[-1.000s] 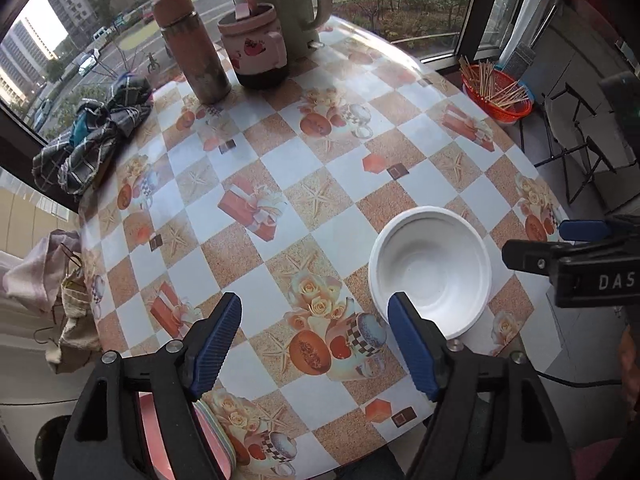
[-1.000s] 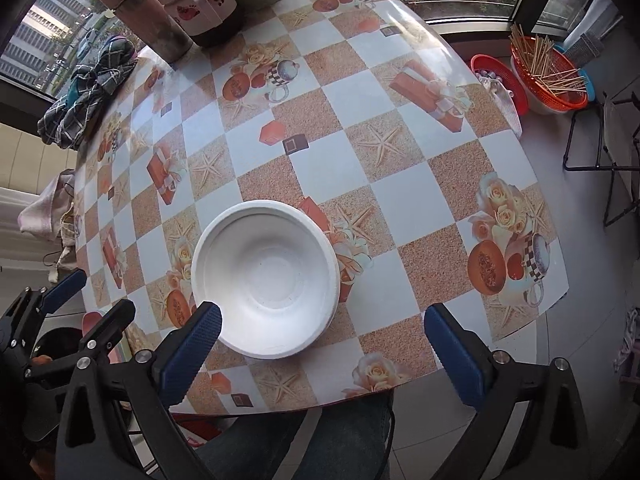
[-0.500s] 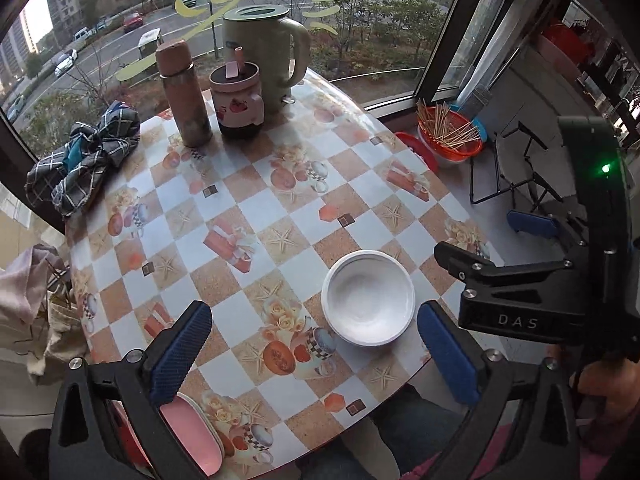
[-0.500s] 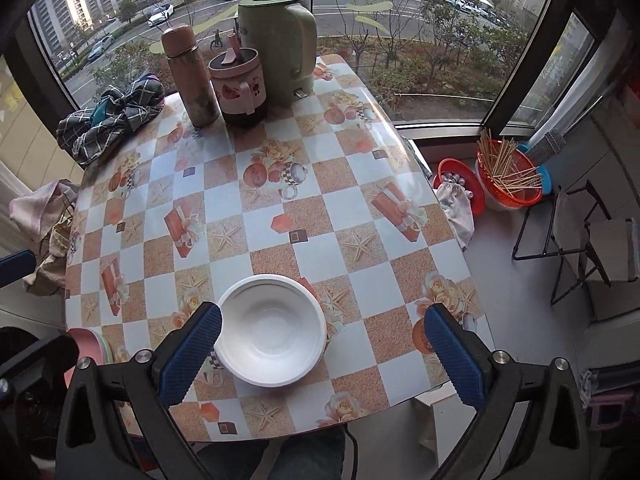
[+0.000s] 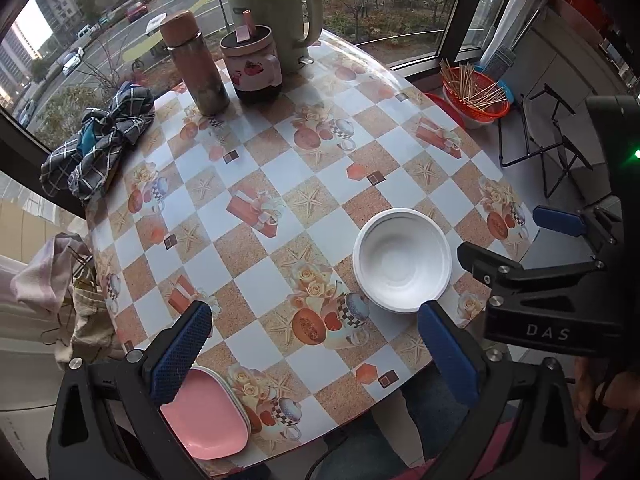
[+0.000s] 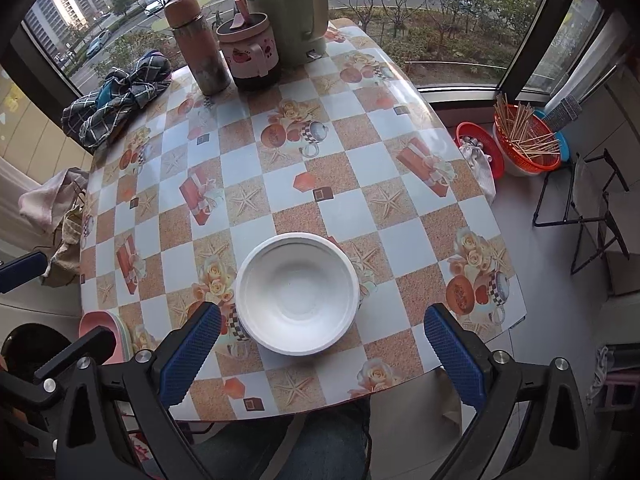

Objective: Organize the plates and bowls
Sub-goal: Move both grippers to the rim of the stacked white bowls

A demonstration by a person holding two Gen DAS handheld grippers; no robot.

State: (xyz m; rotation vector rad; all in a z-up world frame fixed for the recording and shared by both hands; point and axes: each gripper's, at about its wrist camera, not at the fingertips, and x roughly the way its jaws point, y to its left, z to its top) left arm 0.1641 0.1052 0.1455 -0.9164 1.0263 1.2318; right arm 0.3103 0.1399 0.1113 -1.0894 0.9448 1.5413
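Compared with half a second ago, both claws sit lower and closer to the worktop [image 6: 360, 168], so the white bowl [image 6: 298, 294] looks larger; the left claw [image 5: 316, 356] and right claw [image 6: 320, 354] both hang spread wide, holding nothing. The bowl rests near the worktop's front edge, a stack of pink plates [image 5: 204, 416] at its front left corner. A kettle [image 6: 286, 12], a flask [image 6: 198, 46], a mug [image 6: 250, 54] and a checked cloth [image 6: 116, 102] stand by the window.
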